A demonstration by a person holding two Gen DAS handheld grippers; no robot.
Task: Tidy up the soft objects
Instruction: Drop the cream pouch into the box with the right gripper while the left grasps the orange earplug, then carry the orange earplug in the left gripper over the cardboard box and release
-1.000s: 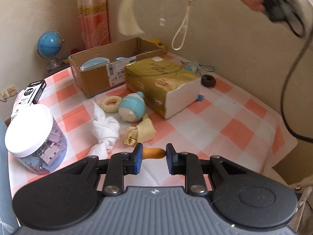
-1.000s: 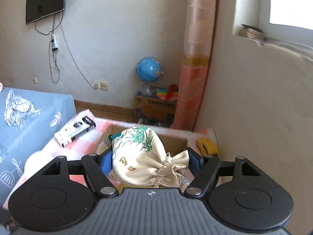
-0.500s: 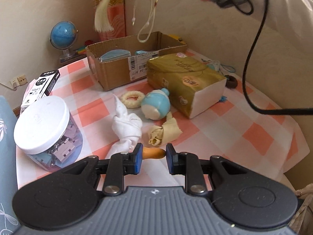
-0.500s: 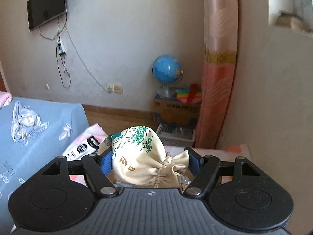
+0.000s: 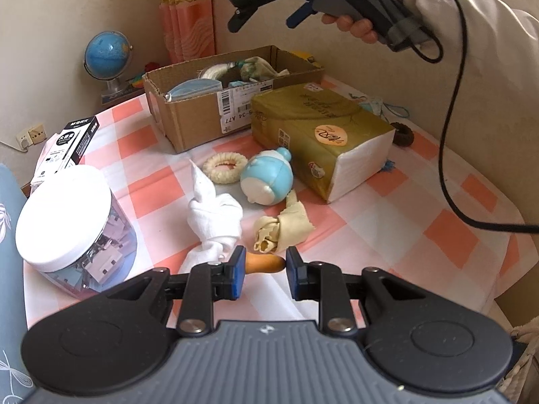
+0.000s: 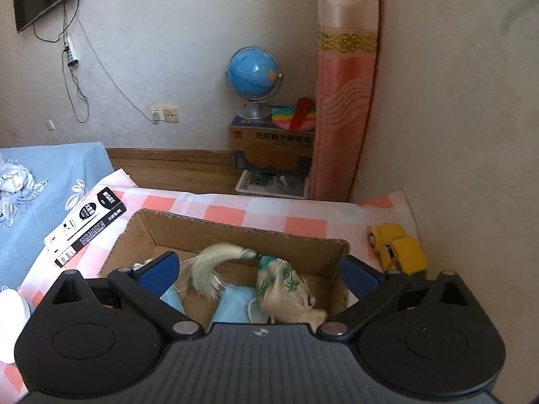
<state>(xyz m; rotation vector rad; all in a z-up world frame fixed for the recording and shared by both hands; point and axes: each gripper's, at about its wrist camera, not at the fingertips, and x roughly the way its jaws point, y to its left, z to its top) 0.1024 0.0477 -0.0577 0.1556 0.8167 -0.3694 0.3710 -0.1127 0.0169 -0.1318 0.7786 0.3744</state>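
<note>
The cream drawstring pouch with green print and a pale tassel lies inside the cardboard box; it also shows in the left wrist view. My right gripper is open and empty above the box, seen from the left wrist view too. My left gripper is open low over the table, with an orange object between its fingers. A knotted white cloth, a cream cloth, a cream ring and a blue round toy lie ahead.
A gold tissue pack lies right of the box. A clear jar with white lid stands at left, a black-and-white carton behind it. A yellow toy truck sits by the wall. A dark ring lies far right.
My right gripper has opened and let go of the drawstring pouch, which now lies in the cardboard box. My left gripper has stayed over the orange object.
</note>
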